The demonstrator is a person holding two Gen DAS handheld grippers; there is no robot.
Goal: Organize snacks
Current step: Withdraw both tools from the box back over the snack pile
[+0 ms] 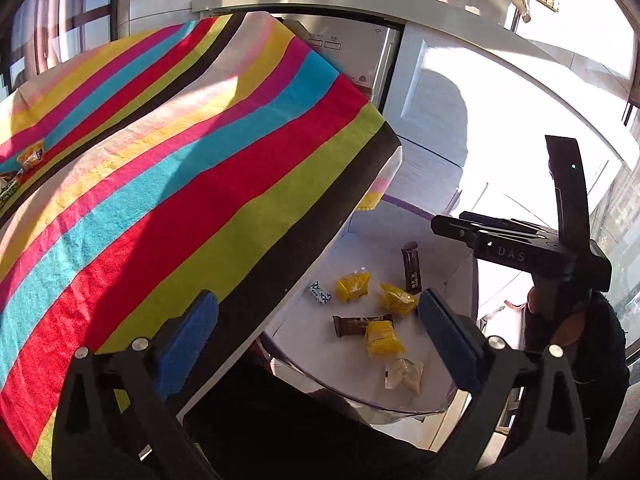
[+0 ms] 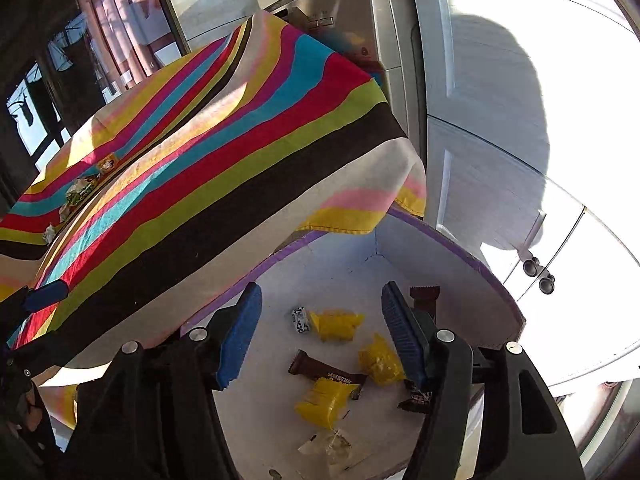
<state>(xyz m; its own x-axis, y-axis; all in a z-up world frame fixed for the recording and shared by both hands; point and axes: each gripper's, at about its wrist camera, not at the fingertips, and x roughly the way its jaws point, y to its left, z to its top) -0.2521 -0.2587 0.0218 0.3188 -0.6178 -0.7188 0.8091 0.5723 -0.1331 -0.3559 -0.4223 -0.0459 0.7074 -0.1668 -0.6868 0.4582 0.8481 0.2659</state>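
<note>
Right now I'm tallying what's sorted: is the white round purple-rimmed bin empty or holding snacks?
Holding snacks: the white round purple-rimmed bin contains yellow packets and brown bars.

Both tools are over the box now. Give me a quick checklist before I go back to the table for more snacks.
1. Left tool empty, jaws apart: ok.
2. Right tool empty, jaws apart: ok.
3. Snacks lie inside the box, including three yellow packs and a brown bar: ok.
4. More snacks wait on the striped cloth: ok.
5. Cloth corner hangs over the box rim, may snag: not ok.
6. Anything dropped on the floor: cannot tell.
</note>
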